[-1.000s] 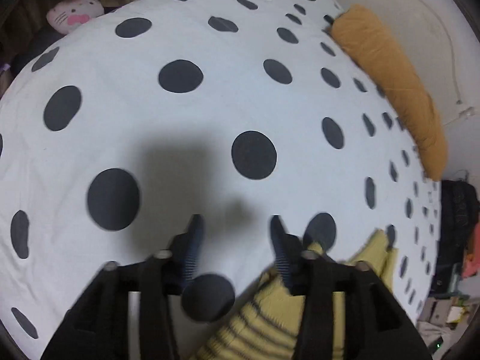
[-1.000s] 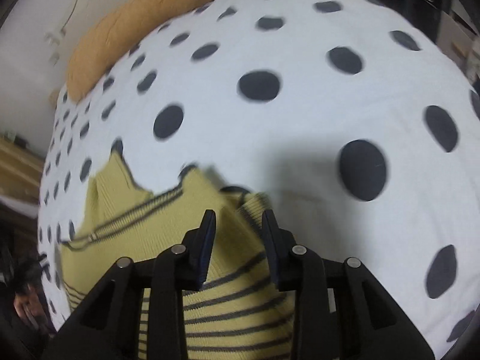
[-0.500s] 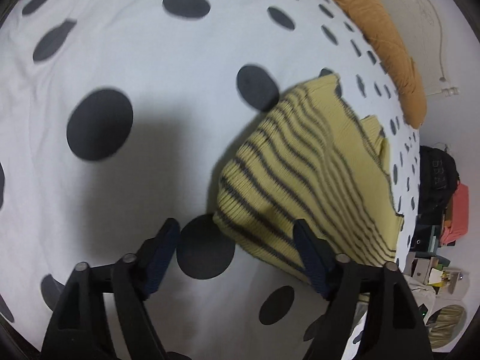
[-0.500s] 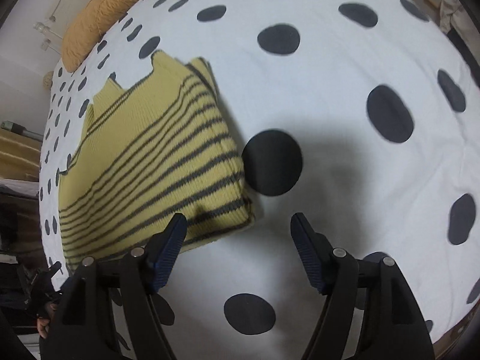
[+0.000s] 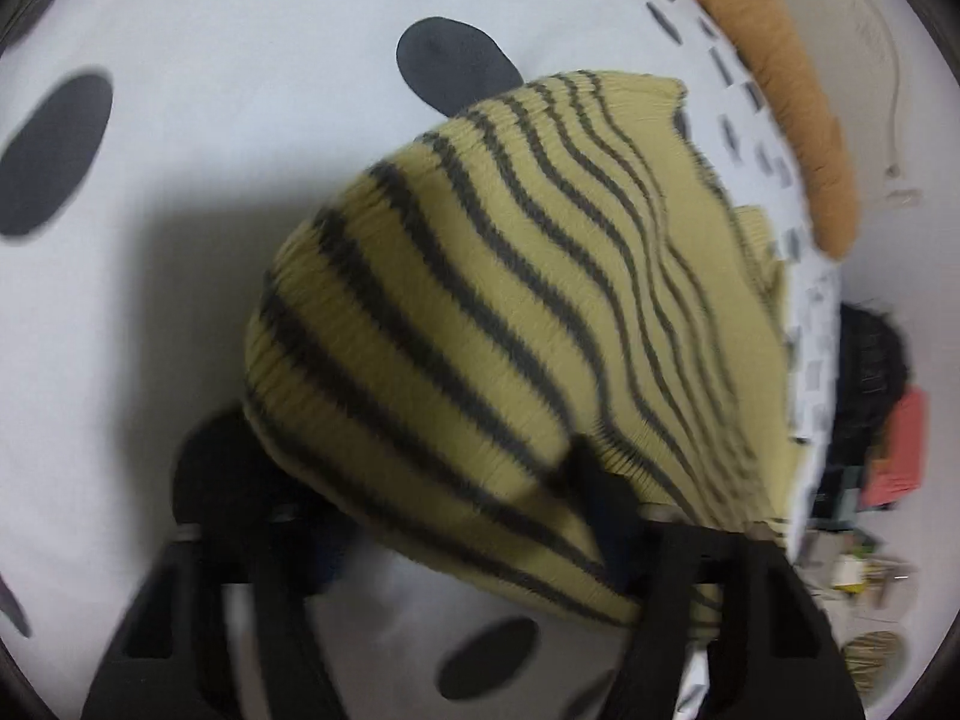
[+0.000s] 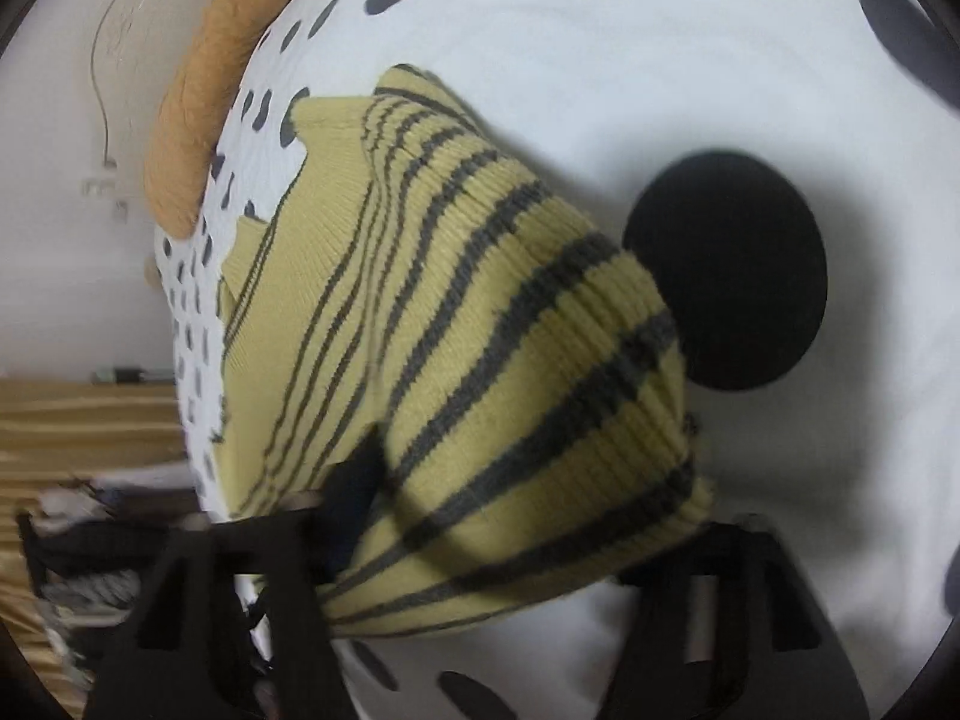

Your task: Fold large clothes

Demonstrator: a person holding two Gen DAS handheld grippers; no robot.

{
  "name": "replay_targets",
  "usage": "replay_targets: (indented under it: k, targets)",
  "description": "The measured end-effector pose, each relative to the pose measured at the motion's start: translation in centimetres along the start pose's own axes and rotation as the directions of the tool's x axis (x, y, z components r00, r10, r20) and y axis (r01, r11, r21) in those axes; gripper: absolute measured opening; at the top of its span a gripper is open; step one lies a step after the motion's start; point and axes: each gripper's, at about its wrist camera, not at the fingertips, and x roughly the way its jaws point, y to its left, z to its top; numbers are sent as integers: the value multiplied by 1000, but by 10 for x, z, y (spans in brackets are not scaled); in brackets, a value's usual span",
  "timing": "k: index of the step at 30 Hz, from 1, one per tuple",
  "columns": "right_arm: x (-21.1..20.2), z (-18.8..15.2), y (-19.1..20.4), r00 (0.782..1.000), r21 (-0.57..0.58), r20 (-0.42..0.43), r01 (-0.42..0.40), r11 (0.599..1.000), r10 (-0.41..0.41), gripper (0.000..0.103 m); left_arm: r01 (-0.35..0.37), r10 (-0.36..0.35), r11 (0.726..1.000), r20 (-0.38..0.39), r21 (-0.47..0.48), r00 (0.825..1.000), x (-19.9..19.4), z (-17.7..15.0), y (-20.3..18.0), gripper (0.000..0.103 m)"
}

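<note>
Found the striped sweater, yellow knit with dark bands, lying folded on the polka-dot duvet and filling the centre of both wrist views, with the orange bolster along the upper right of the left view.

Brought the left gripper down onto the sweater's near ribbed edge at lower centre. Narrowed its jaws from a wide spread, closing at this moment, with knit bunched between them, the visible pad dug into the cloth and the other pad hidden under the bulge.

Did the same with the right gripper at lower centre of its view: closing, fabric humped between, one pad pressed into the stripes, the other concealed.

Half a second before, held both pairs of jaws wide and short of the sweater, then flat; now puckered it upward.

Judged as the pinch for a further fold: both near corners taken, ready for lifting and carrying toward the far edge. Risked catching duvet with the knit, or only the top layer.
</note>
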Motion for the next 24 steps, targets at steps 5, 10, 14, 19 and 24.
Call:
replay_targets:
  k: [5, 10, 14, 19, 24]
  targets:
    - [-47, -13, 39, 995, -103, 76, 64, 993, -56, 15, 67, -64, 997, 114, -25, 991, -55, -12, -2, 13]
    - [-54, -21, 24, 992, -118, 64, 112, 987, -105, 14, 42, -41, 997, 12, -63, 999, -27, -11, 30, 14]
    - [-11, -8, -8, 990, -47, -40, 134, 990, -136, 30, 114, -116, 983, -11, -146, 993, -7, -9, 48, 34]
    - [-54, -22, 24, 977, -113, 80, 206, 972, -197, 31, 108, -105, 980, 26, -167, 994, -15, -13, 50, 66]
    - [-68, -49, 96, 988, -386, 145, 104, 917, -51, 32, 18, -18, 993, 1, -119, 1000, -10, -7, 43, 66]
